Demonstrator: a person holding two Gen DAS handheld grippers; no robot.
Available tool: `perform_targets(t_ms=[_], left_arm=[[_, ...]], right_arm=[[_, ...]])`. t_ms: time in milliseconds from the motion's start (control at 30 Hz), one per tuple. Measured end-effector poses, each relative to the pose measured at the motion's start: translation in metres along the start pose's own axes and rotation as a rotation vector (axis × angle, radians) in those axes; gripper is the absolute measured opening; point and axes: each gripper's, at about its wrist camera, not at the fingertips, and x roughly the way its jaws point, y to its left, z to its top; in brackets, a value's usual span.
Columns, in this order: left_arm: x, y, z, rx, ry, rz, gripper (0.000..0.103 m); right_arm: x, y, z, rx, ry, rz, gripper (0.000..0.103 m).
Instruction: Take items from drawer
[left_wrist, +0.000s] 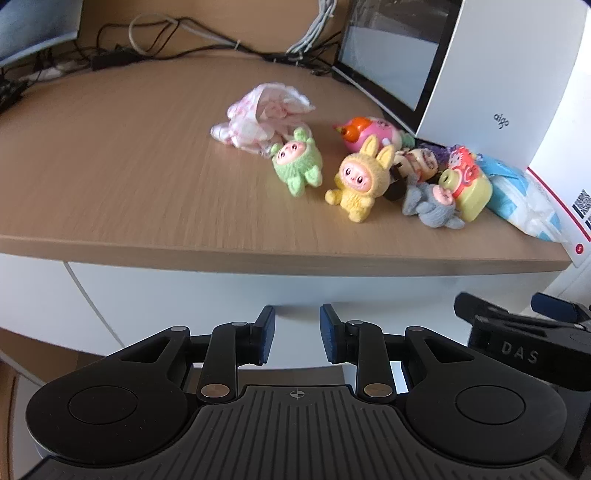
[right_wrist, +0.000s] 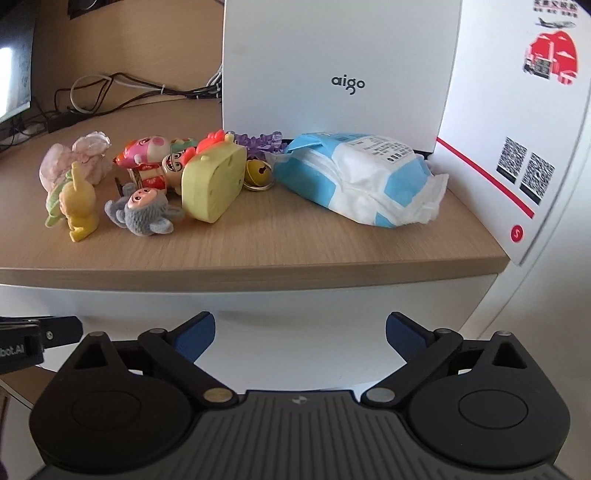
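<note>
Several small toys lie on the wooden desk top (left_wrist: 110, 177): a green plush doll (left_wrist: 297, 168), a yellow bunny doll (left_wrist: 356, 182), a grey doll (left_wrist: 432, 206) and a pale yellow block toy (left_wrist: 471, 188). A blue-and-white wipes pack (right_wrist: 362, 177) lies to their right. My left gripper (left_wrist: 297, 332) is open by a narrow gap and holds nothing. It hangs below the desk edge, in front of the white drawer front (left_wrist: 258, 291). My right gripper (right_wrist: 300, 334) is wide open and empty, also facing the white front (right_wrist: 295, 299).
A crumpled pink cloth (left_wrist: 260, 114) lies behind the green doll. A white "aigo" box (right_wrist: 340, 74) and a white carton with QR codes (right_wrist: 517, 147) stand at the back right. Cables (left_wrist: 166, 40) run along the back. A brass bell (right_wrist: 257, 173) sits by the block toy.
</note>
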Motion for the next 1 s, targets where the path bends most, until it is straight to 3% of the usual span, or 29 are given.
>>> perform_targets(t_ms=[267, 533, 767, 1000], left_arm=[[-0.044, -0.019, -0.013, 0.031, -0.056, 0.020, 0.030], [-0.105, -0.041, -0.039, 0.019, -0.100, 0.044, 0.030], [-0.159, -0.058, -0.065, 0.007, -0.130, 0.008, 0.030], [-0.185, -0.083, -0.078, 0.039, -0.200, 0.041, 0.029]], right_arm=[[-0.035, -0.012, -0.018, 0.010, 0.014, 0.033, 0.101], [-0.107, -0.027, -0.037, 0.000, -0.046, 0.074, 0.103], [-0.167, -0.057, -0.051, 0.049, -0.077, 0.069, 0.103], [-0.182, -0.083, -0.056, 0.087, -0.147, 0.031, 0.103]])
